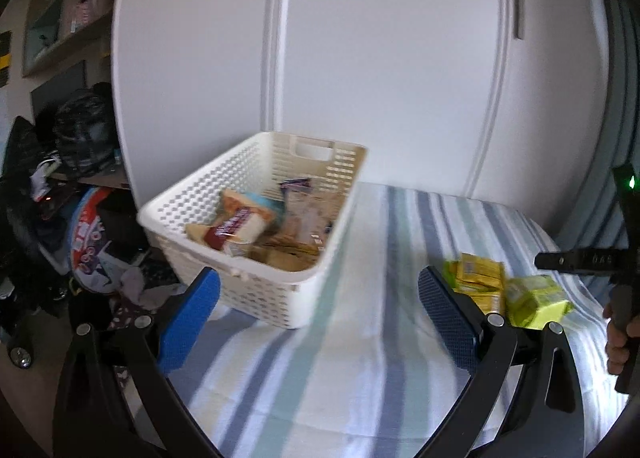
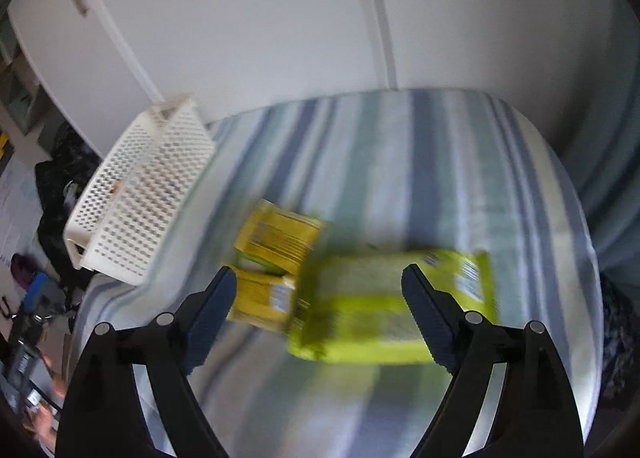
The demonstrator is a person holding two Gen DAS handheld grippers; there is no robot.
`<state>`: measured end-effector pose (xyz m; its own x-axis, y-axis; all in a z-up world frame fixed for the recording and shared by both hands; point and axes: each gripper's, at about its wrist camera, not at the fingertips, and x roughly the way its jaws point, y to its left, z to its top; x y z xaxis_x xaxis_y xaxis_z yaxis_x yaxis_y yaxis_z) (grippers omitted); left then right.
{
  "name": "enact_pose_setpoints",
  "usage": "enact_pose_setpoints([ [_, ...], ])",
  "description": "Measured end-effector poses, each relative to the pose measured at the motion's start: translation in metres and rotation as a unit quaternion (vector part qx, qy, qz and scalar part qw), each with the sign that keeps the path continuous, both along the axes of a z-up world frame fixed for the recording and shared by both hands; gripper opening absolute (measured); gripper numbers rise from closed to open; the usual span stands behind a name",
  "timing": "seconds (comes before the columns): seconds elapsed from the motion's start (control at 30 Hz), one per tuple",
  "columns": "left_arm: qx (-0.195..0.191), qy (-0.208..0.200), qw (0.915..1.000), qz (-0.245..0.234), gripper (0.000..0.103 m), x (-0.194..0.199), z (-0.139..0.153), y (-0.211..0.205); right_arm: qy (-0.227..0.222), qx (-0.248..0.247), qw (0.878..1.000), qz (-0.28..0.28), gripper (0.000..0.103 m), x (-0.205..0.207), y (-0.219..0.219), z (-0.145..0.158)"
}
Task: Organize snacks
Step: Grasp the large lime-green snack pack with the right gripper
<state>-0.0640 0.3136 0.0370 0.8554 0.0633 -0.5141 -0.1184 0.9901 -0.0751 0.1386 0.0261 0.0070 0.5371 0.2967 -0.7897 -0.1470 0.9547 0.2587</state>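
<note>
my left gripper (image 1: 320, 314) hangs over the striped cloth (image 1: 360, 358) w/ its blue pads spread wide, nothing between them. just ahead of it, towards the left, sits the white perforated basket (image 1: 256, 282) on the cloth, right up near the white cupboard doors (image 1: 400, 58). inside the basket i see several snack packs: a tan and maroon one (image 1: 236, 228) leaning on the left wall, a blue-topped one behind it, flat brownish ones on the bottom. labels too blurred to read.

my right gripper (image 2: 320, 314) is also wide apart, holding nothing. it hovers above the lime green snack pack (image 2: 360, 318), which lies flat on the cloth between the two fingers in that view; can't tell if either pad touches it, pic is motion-blurred. just left of the green pack lie the yellow snack packs (image 2: 276, 238), a small pile, overlapping each other and touching the green one's edge.

from the left wrist view the same yellow pile (image 1: 480, 274) and green pack (image 1: 532, 298) sit to the right of the basket, well apart from it, w/ bare cloth between. at the far right edge a hand (image 1: 618, 334) grips the handle of the other rig. clutter of clothes and bags (image 1: 80, 218) sits off the left side of the cloth.
</note>
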Motion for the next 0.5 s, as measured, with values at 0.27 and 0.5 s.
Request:
enact_pose_setpoints([
  [0.27, 0.001, 0.011, 0.9992, -0.037, 0.1, 0.006, 0.006, -0.029, 0.036, -0.035, 0.998, -0.023, 0.085, -0.025, -0.037, -0.02],
  [0.5, 0.001, 0.017, 0.9988, -0.046, 0.1, 0.011, 0.008, -0.043, 0.081, 0.093, 0.992, -0.013, 0.086, -0.035, -0.053, -0.035],
])
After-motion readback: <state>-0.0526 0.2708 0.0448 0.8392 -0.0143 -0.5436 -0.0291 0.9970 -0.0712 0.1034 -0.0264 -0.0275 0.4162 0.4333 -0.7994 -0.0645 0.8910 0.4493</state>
